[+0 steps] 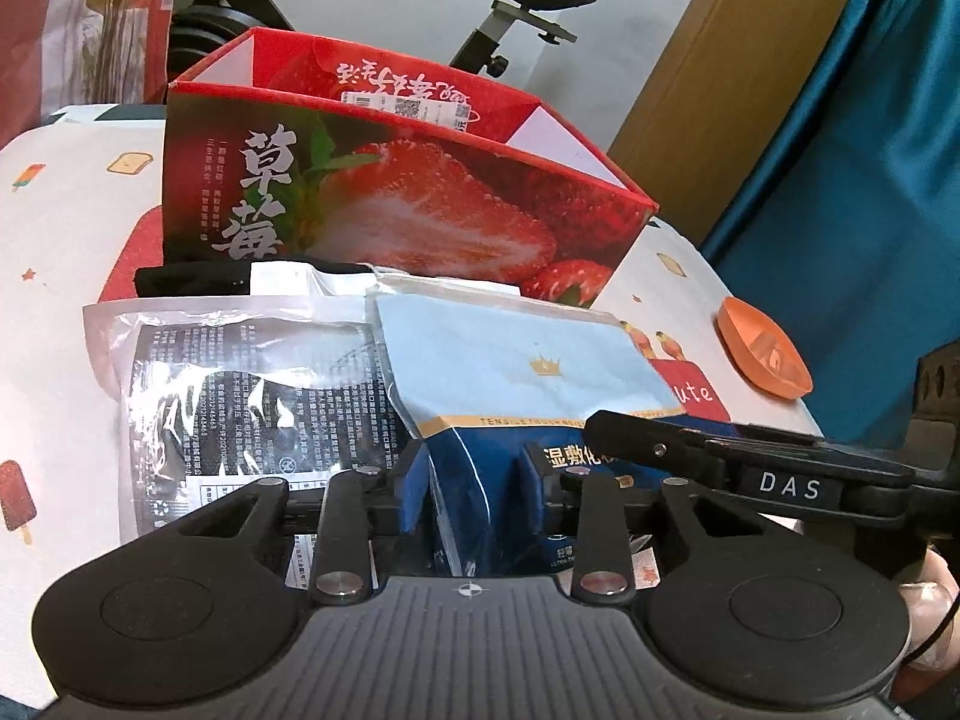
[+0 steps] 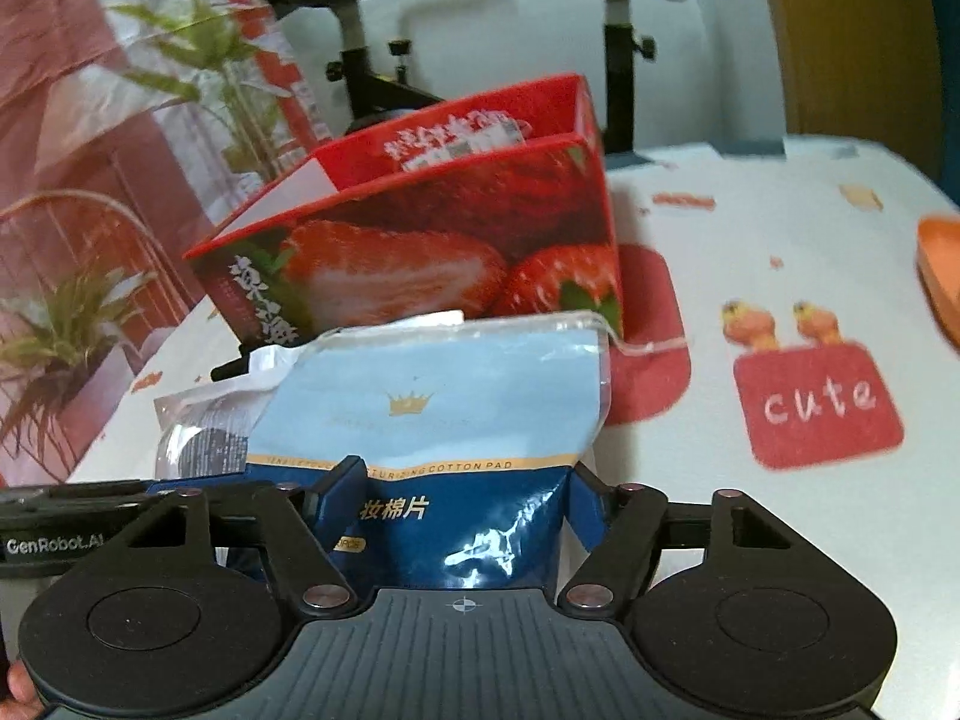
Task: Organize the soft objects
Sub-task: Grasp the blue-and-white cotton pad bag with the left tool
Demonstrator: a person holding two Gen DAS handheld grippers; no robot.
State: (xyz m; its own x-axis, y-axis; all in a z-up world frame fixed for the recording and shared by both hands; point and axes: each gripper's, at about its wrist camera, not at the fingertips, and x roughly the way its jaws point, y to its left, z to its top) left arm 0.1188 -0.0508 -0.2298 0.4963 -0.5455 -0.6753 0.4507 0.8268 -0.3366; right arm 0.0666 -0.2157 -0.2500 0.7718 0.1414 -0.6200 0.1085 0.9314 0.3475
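Both tools share one build. The left gripper (image 1: 471,492) has a dark grey ribbed plate behind its fingers, marked with a small white crosshair. Two round black housings with sunken discs flank the plate. Black link bars with silver rivets run forward from it to blue finger pads (image 1: 414,495). The right gripper (image 2: 462,504) shows the same ribbed plate, crosshair, discs, rivets and blue pads (image 2: 342,495). Side-on, its black body reads "DAS"; the left one's reads "GenRobot.AI".

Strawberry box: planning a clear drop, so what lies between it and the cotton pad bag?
Nothing: the cotton pad bag reaches the strawberry box, per the right wrist view.
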